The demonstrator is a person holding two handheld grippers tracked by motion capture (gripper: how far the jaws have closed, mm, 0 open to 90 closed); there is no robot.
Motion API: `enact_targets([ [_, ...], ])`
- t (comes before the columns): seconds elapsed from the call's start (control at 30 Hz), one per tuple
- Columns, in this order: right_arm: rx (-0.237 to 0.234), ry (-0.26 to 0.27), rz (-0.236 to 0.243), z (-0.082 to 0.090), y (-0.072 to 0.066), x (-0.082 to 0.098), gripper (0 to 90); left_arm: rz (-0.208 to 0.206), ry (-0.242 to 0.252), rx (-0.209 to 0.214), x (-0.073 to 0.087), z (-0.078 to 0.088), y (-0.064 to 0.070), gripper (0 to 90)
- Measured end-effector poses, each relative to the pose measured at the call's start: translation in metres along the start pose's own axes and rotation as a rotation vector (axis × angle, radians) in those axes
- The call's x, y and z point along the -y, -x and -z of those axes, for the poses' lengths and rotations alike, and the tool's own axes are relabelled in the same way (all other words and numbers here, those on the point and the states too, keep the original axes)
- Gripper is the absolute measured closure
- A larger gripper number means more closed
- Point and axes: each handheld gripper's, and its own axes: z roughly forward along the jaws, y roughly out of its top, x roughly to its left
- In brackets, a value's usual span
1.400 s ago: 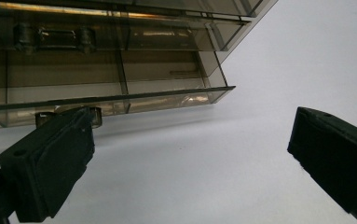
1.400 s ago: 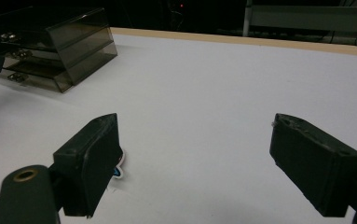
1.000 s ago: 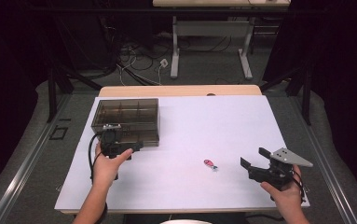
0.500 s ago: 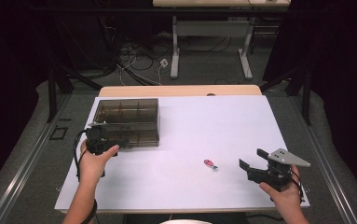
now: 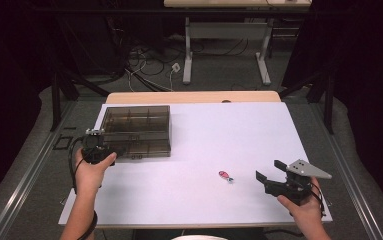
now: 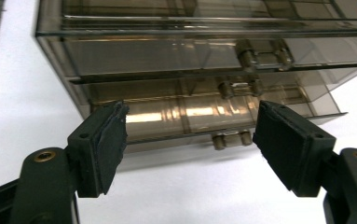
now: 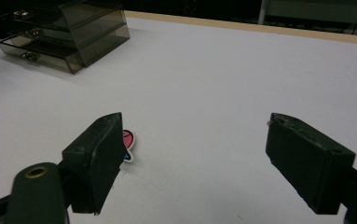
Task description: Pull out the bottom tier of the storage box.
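Observation:
A smoky transparent drawer box [image 5: 136, 130] stands at the table's left rear. My left gripper [image 5: 99, 150] is at its front left corner. In the left gripper view the box [image 6: 190, 60] faces me and its lowest drawer [image 6: 199, 114] juts out slightly, with small knobs on the fronts. The left gripper [image 6: 190, 121] is open; its jaws have just been closing, with nothing pressed between them. A small red and blue item [image 5: 225, 176] lies on the white sheet. My right gripper [image 5: 269, 170] hovers open to its right. In the right gripper view the item [image 7: 127, 140] peeks out beside my right gripper's [image 7: 195, 135] left jaw.
The white table sheet [image 5: 219, 135] has a wooden strip [image 5: 194, 97] along its far edge. Beyond it are desk legs [image 5: 187, 50] and loose cables [image 5: 144, 60] on the floor. Metal rails [image 5: 29, 170] run along both sides of the table.
My left hand has moved left from the middle of the box's front to its front left corner, and its jaws stand narrower. The right gripper has kept still.

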Motion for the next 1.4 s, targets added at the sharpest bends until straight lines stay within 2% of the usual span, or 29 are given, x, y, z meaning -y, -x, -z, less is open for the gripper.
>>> enact_targets([
  [0.03, -0.006, -0.006, 0.001, 0.0, 0.0, 0.0, 18.8, -0.008, 0.007, -0.018, -0.001, 0.0, -0.002, 28.4],
  [0.07, -0.006, -0.006, 0.001, 0.0, 0.0, 0.0, 18.8, -0.008, 0.007, -0.018, -0.001, 0.0, -0.002, 28.7],
  [0.1, -0.003, -0.011, 0.001, 0.0, -0.001, 0.0, 18.8, -0.021, -0.007, -0.024, -0.002, -0.001, -0.003, 29.0],
  [0.2, -0.005, -0.005, 0.001, -0.002, -0.002, 0.0, 18.8, -0.023, -0.009, -0.034, -0.002, -0.002, -0.004, 29.1],
  [0.27, -0.009, -0.011, 0.005, -0.002, -0.001, 0.0, 18.8, -0.028, -0.03, -0.051, -0.002, -0.002, -0.005, 29.3],
  [0.3, -0.009, -0.012, 0.009, -0.002, -0.002, 0.0, 18.7, -0.026, -0.047, -0.044, -0.003, -0.003, -0.007, 35.0],
  [0.37, -0.011, -0.012, 0.007, -0.002, -0.002, 0.0, 18.7, -0.026, -0.052, -0.046, -0.004, -0.003, -0.008, 36.8],
  [0.47, -0.011, -0.007, 0.006, -0.003, -0.002, 0.0, 18.6, -0.035, -0.057, -0.084, -0.006, -0.005, -0.01, 40.8],
  [0.53, -0.014, -0.01, 0.008, -0.002, -0.002, 0.0, 18.6, -0.023, -0.076, -0.057, -0.008, -0.007, -0.015, 43.0],
  [0.6, -0.015, -0.009, 0.006, -0.002, -0.002, 0.0, 18.6, -0.022, -0.079, -0.055, -0.008, -0.008, -0.016, 44.9],
  [0.8, -0.015, -0.016, 0.003, -0.002, -0.002, 0.0, 18.5, -0.022, -0.106, -0.077, -0.012, -0.011, -0.022, 49.1],
  [0.87, -0.017, -0.016, 0.004, -0.002, -0.002, 0.001, 18.4, -0.031, -0.099, -0.088, -0.012, -0.012, -0.022, 51.4],
  [0.93, -0.017, -0.02, 0.005, -0.002, -0.002, 0.0, 18.4, -0.039, -0.115, -0.095, -0.014, -0.012, -0.023, 53.8],
  [1.13, -0.019, -0.016, 0.01, -0.002, -0.002, 0.001, 18.3, -0.032, -0.116, -0.097, -0.014, -0.014, -0.025, 60.4],
  [1.17, -0.02, -0.018, 0.009, -0.002, -0.001, 0.001, 18.4, -0.025, -0.147, -0.101, -0.014, -0.015, -0.027, 61.9],
  [1.4, -0.019, -0.025, 0.011, -0.002, -0.002, 0.001, 18.4, -0.015, -0.146, -0.13, -0.012, -0.02, -0.032, 66.6],
])
